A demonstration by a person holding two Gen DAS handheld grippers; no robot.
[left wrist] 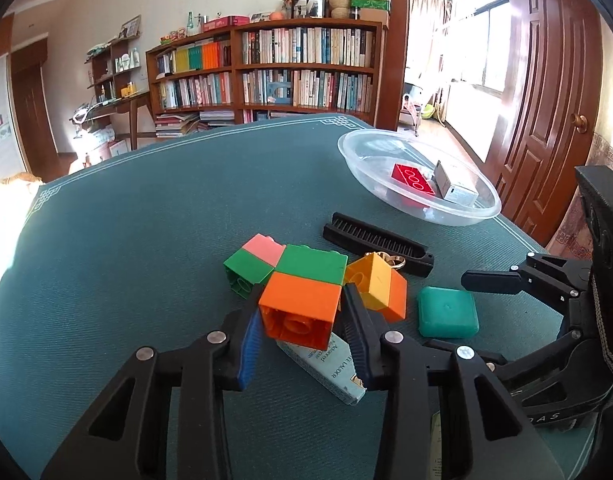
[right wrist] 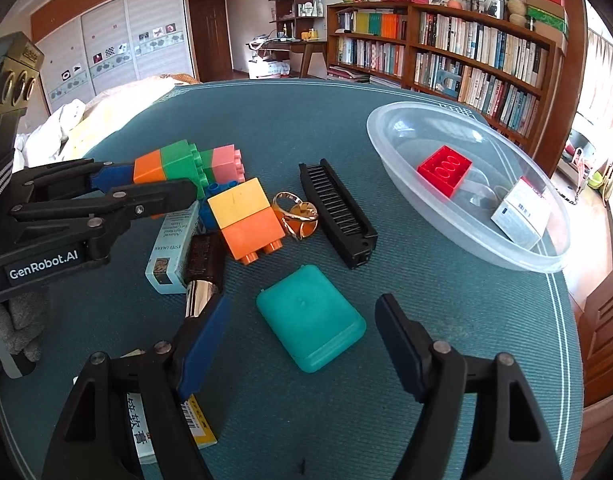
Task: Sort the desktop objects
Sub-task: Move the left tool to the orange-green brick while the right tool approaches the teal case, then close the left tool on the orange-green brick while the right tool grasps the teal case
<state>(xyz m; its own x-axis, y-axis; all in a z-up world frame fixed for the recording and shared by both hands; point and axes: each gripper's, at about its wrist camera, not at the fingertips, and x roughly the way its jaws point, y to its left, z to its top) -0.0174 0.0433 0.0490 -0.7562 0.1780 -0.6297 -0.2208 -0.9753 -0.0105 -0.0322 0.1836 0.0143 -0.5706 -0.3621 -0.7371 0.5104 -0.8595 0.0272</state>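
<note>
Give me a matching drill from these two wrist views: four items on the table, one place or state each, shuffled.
Items:
1. red brick
2. teal case
3. orange-and-green block stack
4. black comb

Places or states:
A. between the open jaws of the right gripper, not pressed
B. flanked by the fingers of the left gripper
C. inside the clear bowl
D. lying on the cloth between the gold ring and the bowl

Pairs: 1-C, 2-A, 3-B, 4-D
</note>
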